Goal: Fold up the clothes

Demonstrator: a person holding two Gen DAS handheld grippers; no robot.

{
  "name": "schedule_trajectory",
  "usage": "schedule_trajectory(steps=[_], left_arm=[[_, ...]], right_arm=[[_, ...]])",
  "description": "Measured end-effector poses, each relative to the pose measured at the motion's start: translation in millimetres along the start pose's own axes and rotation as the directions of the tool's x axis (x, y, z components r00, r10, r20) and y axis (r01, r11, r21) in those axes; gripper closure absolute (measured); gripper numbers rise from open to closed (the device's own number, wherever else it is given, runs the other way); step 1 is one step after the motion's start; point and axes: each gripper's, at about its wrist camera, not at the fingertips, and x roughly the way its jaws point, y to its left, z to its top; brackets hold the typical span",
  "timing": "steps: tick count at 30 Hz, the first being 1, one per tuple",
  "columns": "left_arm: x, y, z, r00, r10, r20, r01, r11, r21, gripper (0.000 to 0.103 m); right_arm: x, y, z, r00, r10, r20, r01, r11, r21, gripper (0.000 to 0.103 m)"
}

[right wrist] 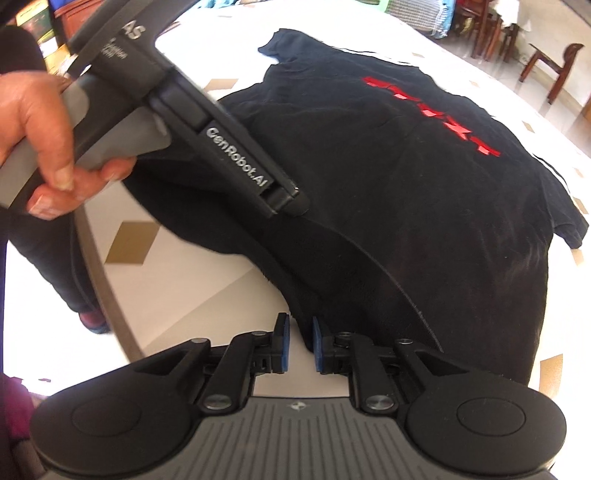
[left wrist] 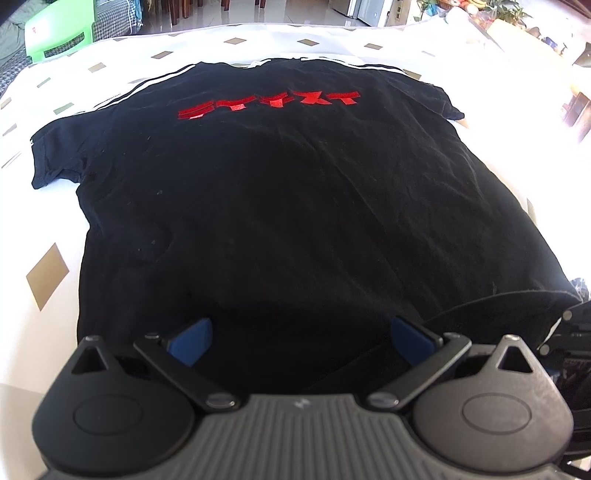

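Left gripper (left wrist: 299, 339) faces T-shirt (left wrist: 258, 206) collar-far

A home dining room: wooden chairs (right wrist: 554, 70), fridge (left wrist: 364, 9), fruit (left wrist: 474, 5), tablecloth-covered table (left wrist: 44, 206)

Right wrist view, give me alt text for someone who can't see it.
A black T-shirt with red lettering lies spread on a white table; the right gripper, jaws narrowly apart, sits at its hem. The left gripper, held by a hand, reaches in from upper left.
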Motion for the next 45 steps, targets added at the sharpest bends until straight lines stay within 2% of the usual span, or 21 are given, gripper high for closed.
schedule_trajectory(steps=[1, 4, 7, 11, 16, 24, 45], left_arm=[[-0.1, -0.6, 0.0, 1.0, 0.003, 0.0, -0.003, 1.0, 0.006, 0.0], [-2.2, 3.3, 1.2, 1.0, -0.012, 0.009, 0.012, 1.0, -0.019, 0.0], [-3.9, 9.5, 2.0, 1.0, -0.019, 0.023, 0.021, 0.998, -0.058, 0.0], [-2.6, 12.2, 1.0, 1.0, 0.003, 0.019, -0.002, 0.997, -0.076, 0.0], [-1.9, 12.6, 1.4, 1.0, -0.001, 0.016, 0.002, 0.997, -0.079, 0.0], [-0.6, 11.8, 1.6, 1.0, -0.01, 0.015, 0.011, 0.997, -0.071, 0.0], [0.9, 11.7, 3.2, 1.0, -0.011, 0.012, 0.012, 0.998, -0.065, 0.0]], right_arm=[[-0.9, 1.4, -0.3, 1.0, -0.015, -0.003, 0.015, 1.0, -0.007, 0.08], [-8.7, 0.0, -0.6, 0.999, 0.017, 0.03, -0.018, 1.0, 0.021, 0.078], [-20.1, -1.7, 1.2, 0.994, 0.055, 0.099, -0.06, 0.997, 0.054, 0.078], [-21.1, 0.2, 4.6, 0.978, 0.161, 0.134, -0.171, 0.983, 0.063, 0.078], [-10.5, 8.4, 8.4, 0.986, 0.127, 0.109, -0.133, 0.99, 0.047, 0.076], [-4.9, 7.6, 11.5, 0.989, 0.063, 0.132, -0.072, 0.995, 0.067, 0.072], [19.4, 11.4, 21.4, 0.989, 0.033, 0.142, -0.038, 0.999, 0.037, 0.065]])
